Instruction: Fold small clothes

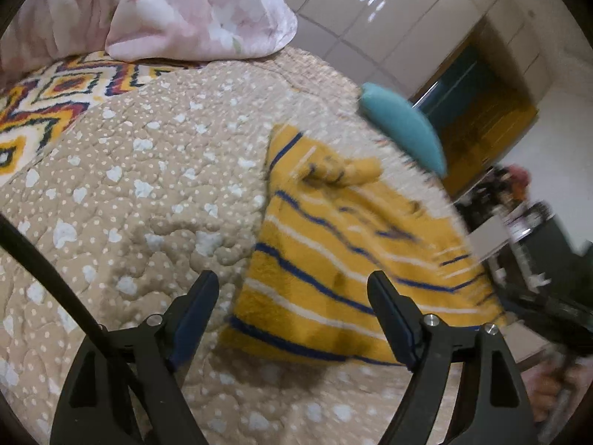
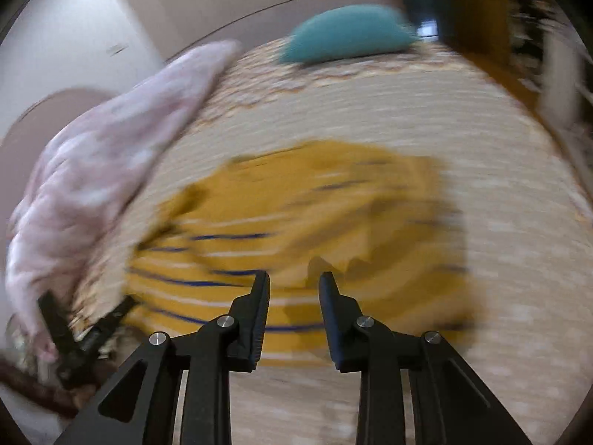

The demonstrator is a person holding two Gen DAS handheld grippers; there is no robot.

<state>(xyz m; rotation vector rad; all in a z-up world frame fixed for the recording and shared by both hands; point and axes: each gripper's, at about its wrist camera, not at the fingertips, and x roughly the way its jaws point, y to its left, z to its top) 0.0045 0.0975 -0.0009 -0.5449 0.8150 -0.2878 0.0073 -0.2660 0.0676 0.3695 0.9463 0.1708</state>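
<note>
A small yellow garment point(image 1: 333, 259) with blue and white stripes lies on the beige dotted quilt point(image 1: 148, 193). My left gripper point(image 1: 296, 289) is open wide and empty, just over the garment's near left edge. In the blurred right wrist view the garment point(image 2: 296, 215) lies crumpled ahead. My right gripper point(image 2: 294, 282) is open and empty above its near edge. The left gripper also shows in the right wrist view point(image 2: 85, 315) at the lower left.
A pink floral pillow point(image 1: 192, 11) and a patterned blanket point(image 1: 55, 96) lie at the back of the bed. A teal cushion point(image 1: 404, 126) sits near the far bed edge, also in the right wrist view point(image 2: 344, 33). Furniture and clutter point(image 1: 519, 222) stand beyond the bed.
</note>
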